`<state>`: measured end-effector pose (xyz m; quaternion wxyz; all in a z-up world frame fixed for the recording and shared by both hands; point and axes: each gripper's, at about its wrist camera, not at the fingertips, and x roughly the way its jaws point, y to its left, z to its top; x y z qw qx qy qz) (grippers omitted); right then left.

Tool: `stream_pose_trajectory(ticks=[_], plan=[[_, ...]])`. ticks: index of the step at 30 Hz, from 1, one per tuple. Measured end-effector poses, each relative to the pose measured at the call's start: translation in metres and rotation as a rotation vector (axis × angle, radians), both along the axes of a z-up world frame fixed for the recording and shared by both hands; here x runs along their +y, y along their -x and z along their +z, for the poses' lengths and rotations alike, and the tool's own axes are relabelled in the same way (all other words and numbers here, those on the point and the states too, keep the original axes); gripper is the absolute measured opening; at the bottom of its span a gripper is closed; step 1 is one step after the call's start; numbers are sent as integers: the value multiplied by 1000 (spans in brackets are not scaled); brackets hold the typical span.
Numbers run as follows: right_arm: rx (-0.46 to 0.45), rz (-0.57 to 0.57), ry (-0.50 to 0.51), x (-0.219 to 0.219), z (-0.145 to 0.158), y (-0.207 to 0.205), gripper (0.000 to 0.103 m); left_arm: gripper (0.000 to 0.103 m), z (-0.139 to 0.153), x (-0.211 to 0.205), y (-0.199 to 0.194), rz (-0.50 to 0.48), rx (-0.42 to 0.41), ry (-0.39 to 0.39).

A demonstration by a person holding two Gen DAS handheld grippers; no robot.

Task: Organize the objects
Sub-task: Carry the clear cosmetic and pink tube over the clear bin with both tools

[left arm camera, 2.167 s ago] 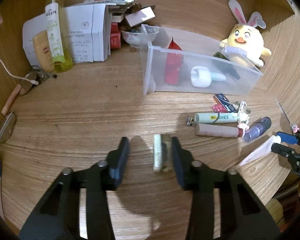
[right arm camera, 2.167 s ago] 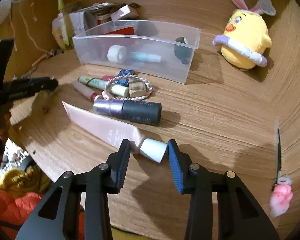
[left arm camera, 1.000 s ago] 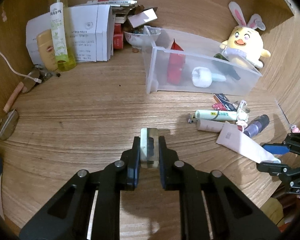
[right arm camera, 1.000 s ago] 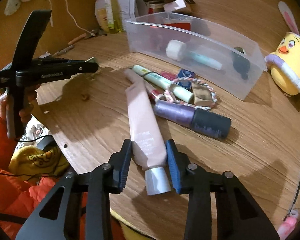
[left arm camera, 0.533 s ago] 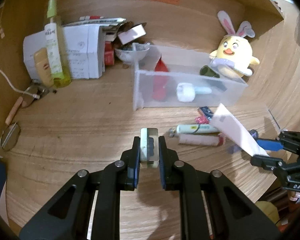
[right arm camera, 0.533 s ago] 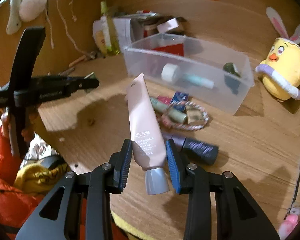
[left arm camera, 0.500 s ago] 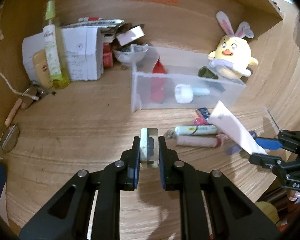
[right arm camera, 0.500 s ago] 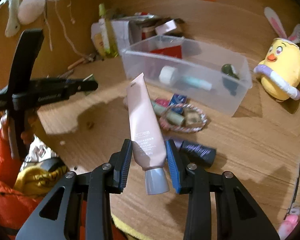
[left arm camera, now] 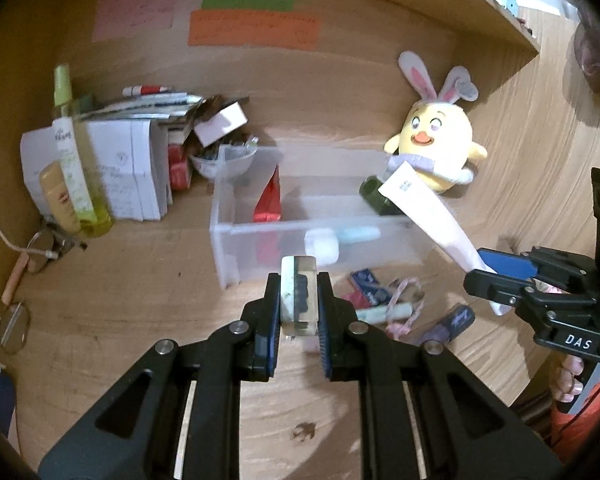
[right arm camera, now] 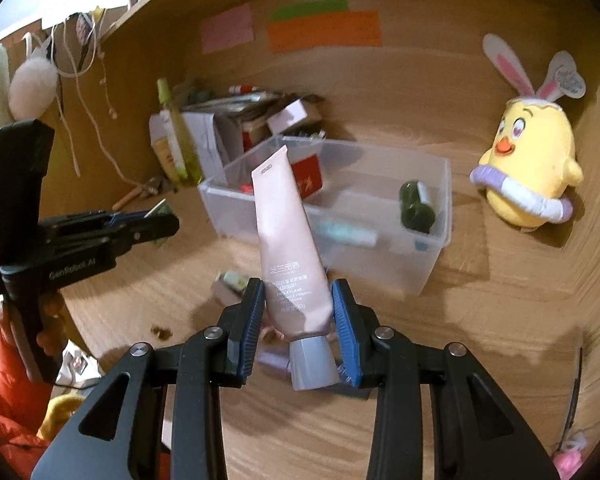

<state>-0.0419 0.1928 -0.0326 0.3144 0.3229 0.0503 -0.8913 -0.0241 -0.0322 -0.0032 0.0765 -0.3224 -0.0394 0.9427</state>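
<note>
The pink tube is soft and light, so it can bend. The right gripper pinches it low on the body, just above the grey cap, where it is stiffest, and holds it over the desk in front of the clear bin. The left gripper is closed tight on a small clear block, probably hard and slippery, held by its flat sides.

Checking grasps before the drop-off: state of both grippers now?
Left gripper: shut on the small clear block.
Right gripper: shut on the pink tube, cap end toward the camera.
</note>
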Motion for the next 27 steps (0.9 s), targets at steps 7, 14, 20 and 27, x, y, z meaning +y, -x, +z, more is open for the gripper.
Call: stream_pose_trajectory(ticks=[7, 14, 20, 27], plan=[[38, -45, 45, 10, 17, 16, 32, 15, 15, 6, 16, -13, 34, 1], [59, -70, 60, 13, 27, 33, 32, 15, 24, 12, 31, -19, 54, 4], [64, -82, 64, 12, 32, 49, 32, 15, 27, 14, 50, -33, 44, -12], [73, -96, 60, 8, 37, 68, 32, 15, 23, 14, 79, -32, 7, -22]])
